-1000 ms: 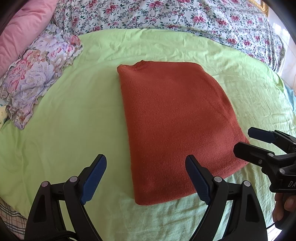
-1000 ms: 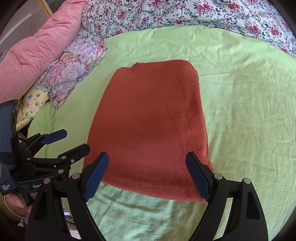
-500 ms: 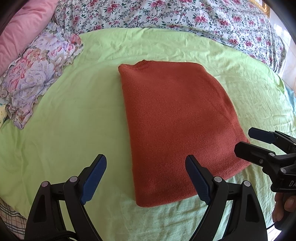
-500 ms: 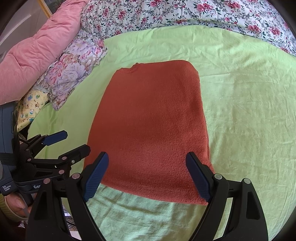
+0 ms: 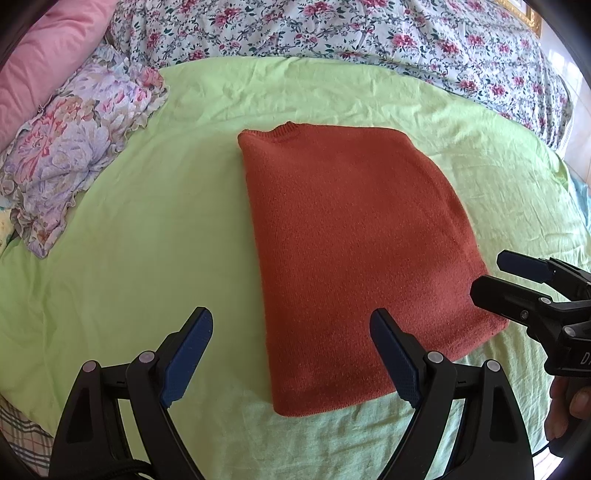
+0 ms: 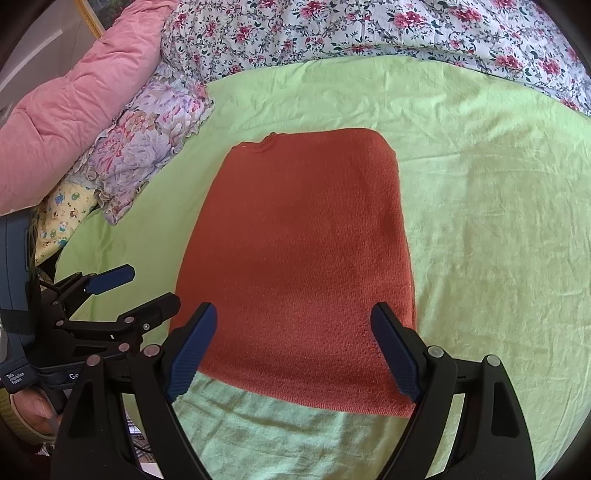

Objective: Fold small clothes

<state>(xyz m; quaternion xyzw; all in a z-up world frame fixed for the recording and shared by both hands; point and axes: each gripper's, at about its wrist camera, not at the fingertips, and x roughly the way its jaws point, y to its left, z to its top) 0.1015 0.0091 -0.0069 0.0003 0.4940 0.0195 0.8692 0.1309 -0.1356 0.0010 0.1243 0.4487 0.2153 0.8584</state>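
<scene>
folded sweater [image 5: 354, 258], green bedsheet [image 5: 147, 240], floral quilt [image 5: 369, 33]

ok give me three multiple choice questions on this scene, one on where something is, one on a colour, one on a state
1. Where does the sweater lie?
A. on the green sheet
B. on the pink quilt
C. in a gripper

2. What colour is the sweater?
A. blue
B. rust orange
C. white

3. How do the left gripper and right gripper stand?
A. both shut on cloth
B. one open, one shut
C. both open, holding nothing

Key:
1 A, the sweater lies flat with green sheet showing on all sides.
2 B, its knit is rust orange in both views.
3 C, each pair of blue pads stands wide apart with nothing between them.
</scene>
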